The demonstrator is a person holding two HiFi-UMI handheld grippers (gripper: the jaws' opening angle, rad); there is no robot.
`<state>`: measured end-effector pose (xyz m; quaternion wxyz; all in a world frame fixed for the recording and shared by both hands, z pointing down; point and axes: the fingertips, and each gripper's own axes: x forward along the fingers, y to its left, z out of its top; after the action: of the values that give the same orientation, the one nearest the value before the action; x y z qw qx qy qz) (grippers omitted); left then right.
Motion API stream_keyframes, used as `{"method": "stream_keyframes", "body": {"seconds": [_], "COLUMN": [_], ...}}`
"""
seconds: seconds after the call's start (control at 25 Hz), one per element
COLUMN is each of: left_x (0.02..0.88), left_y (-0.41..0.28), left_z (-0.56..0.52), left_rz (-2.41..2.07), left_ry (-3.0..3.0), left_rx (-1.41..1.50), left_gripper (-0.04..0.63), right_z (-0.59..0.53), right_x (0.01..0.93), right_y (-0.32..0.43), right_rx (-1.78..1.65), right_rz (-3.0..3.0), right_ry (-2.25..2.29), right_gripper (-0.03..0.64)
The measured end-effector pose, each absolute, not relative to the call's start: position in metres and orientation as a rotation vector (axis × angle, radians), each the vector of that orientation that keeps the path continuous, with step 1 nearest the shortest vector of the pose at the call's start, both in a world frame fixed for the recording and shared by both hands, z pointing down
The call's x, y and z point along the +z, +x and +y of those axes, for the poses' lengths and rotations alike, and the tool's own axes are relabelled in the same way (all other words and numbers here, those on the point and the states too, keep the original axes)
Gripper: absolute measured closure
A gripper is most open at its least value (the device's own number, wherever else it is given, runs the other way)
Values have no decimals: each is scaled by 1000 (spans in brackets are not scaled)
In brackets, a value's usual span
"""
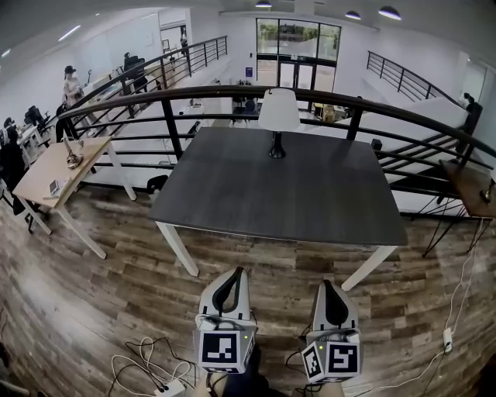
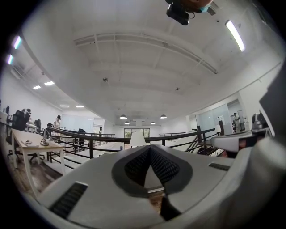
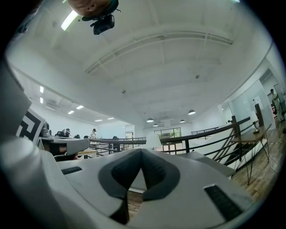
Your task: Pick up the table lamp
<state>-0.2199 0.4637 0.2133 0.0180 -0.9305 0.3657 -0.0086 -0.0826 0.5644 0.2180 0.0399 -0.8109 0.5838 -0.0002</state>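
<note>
Table lamp [image 1: 278, 110] standing upright at the far edge of the dark table [image 1: 310, 209], your left gripper [image 1: 237, 273] and right gripper [image 1: 326, 285] off the table's near edge, both jaws closed on nothing.

Matt dark tabletop [image 1: 310, 194], wooden floor [image 1: 93, 310], metal railing [image 1: 172, 128].

There is one table lamp [image 1: 277, 116], at the far edge of the one dark table [image 1: 279, 201]. Two other tables show: a light wooden table [image 1: 46, 174] and a brown side table [image 1: 467, 186]. There are two grippers, the left gripper [image 1: 235, 273] and the right gripper [image 1: 329, 285]. Three round ceiling lights [image 1: 390, 12] show. One standing person [image 1: 71, 84] is clearly made out.
</note>
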Motion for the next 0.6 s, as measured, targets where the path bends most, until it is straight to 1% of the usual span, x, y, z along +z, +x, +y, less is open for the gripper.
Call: {"method": "stream_keyframes", "body": {"seconds": [0.32, 0.44, 0.6], "left_x": [224, 227, 226], "left_y": [-198, -188, -174], "left_z": [406, 374, 325], "left_rz": [1125, 1117, 1096], "left_ry": [-2885, -2911, -2903], "left_rx": [-21, -61, -20], "left_gripper": [552, 552, 552], "right_z": [505, 472, 424], "right_x": [230, 230, 231], "right_y": [-64, -57, -46], "right_rx": [-25, -23, -35], "right_rz": [1798, 1808, 1803], "right_ry": [-2492, -2494, -2500], "right_gripper": [598, 598, 598]}}
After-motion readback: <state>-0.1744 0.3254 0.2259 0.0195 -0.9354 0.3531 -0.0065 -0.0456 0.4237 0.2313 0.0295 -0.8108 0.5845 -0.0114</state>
